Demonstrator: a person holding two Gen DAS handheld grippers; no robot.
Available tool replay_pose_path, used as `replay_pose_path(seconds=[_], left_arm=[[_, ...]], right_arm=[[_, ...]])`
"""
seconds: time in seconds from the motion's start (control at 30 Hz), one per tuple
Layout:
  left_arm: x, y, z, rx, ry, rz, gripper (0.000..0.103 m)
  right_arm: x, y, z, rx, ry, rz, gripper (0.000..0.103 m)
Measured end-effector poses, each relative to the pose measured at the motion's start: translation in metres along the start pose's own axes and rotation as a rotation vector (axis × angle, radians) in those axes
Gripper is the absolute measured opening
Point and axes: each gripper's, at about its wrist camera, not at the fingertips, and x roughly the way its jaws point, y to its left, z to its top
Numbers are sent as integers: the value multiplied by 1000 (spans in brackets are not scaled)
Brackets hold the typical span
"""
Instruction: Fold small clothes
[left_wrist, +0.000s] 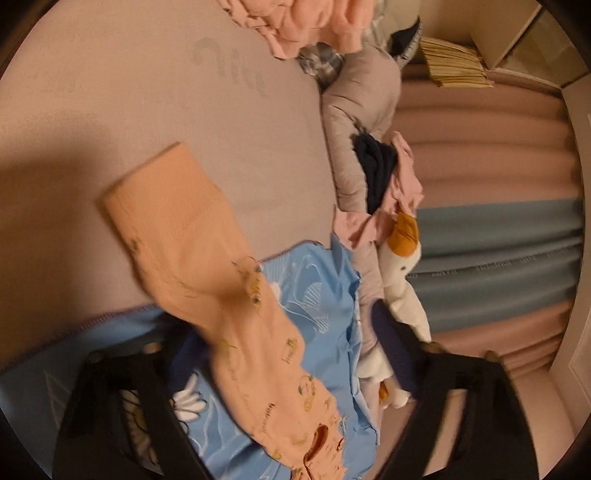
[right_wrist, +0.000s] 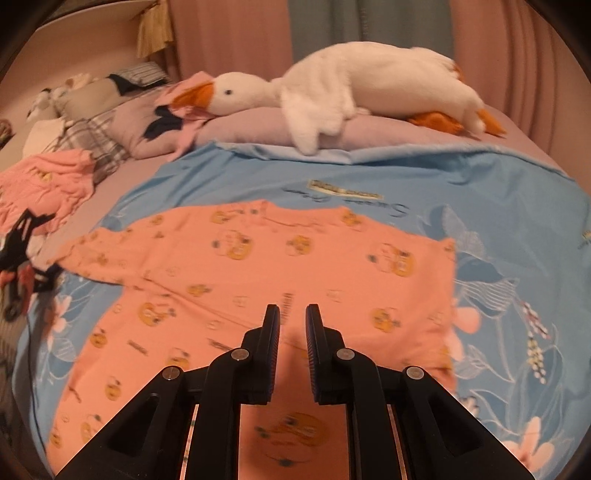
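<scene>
label (right_wrist: 344, 187) on blue sheet (right_wrist: 258, 173) — unreadable

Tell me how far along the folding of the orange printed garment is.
Done: the orange printed garment lies spread on the blue floral sheet. Whether its right edge is already folded in, the pictures do not settle. In hand: the left gripper, jaws apart, has the long sleeve lying between them; the right gripper hovers nearly shut and empty over the garment. Left: the folds themselves, and the crumpled pink clothes nearby.

I'm working in a home bedroom: a bed (right_wrist: 517, 122) with a blue floral sheet (right_wrist: 517, 206), pillows (right_wrist: 147, 125), a plush goose (right_wrist: 362, 77), pink curtains (right_wrist: 229, 37) hanging behind.
</scene>
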Motion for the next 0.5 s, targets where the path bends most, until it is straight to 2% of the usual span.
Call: replay_pose_path(seconds=[0.03,0.1,0.2,0.3,0.43,0.5], left_arm=[[0,2,3,2,3,22,60],[0,7,3,8,1,75,30],[-3,11,3,17,-26,108,7],[-4,5,1,68,-30,119,2],[-12,-36,-10,257,-48,115,2],[-14,-65,-21,368,-40,96,2]], right_arm=[[4,6,0,-8,4,16,13],[14,17,3,-25,19,42,13],[34,40,12,-42,46,100,13],[53,60,20,-27,61,173,12],[81,86,28,-14,58,210,13],[107,97,24,-14,157,209,13]])
